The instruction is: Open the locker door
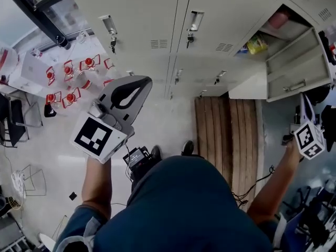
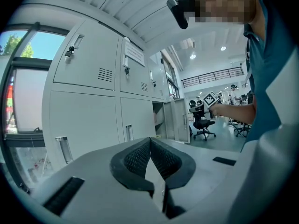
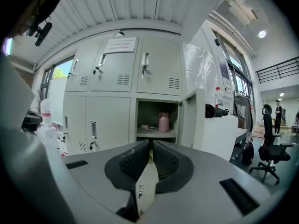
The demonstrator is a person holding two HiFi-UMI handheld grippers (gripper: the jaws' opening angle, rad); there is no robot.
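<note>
Grey metal lockers [image 1: 147, 14] covered wall ahead. Locker door [image 1: 299, 70] at right end stood swung wide open. Compartment [image 3: 156, 118] behind it lay exposed, under shut upper door. Pink bottle [image 3: 163, 122] stood on its shelf. Neighbouring doors were shut, keys [image 1: 113, 46] hanging from some locks. Left gripper [image 2: 150, 139] pointed at shut lockers, fingers [image 2: 135, 157] pressed together, nothing between. Right gripper [image 3: 151, 143] faced open compartment, well apart from door, fingers parted by narrow slit, empty.
</note>
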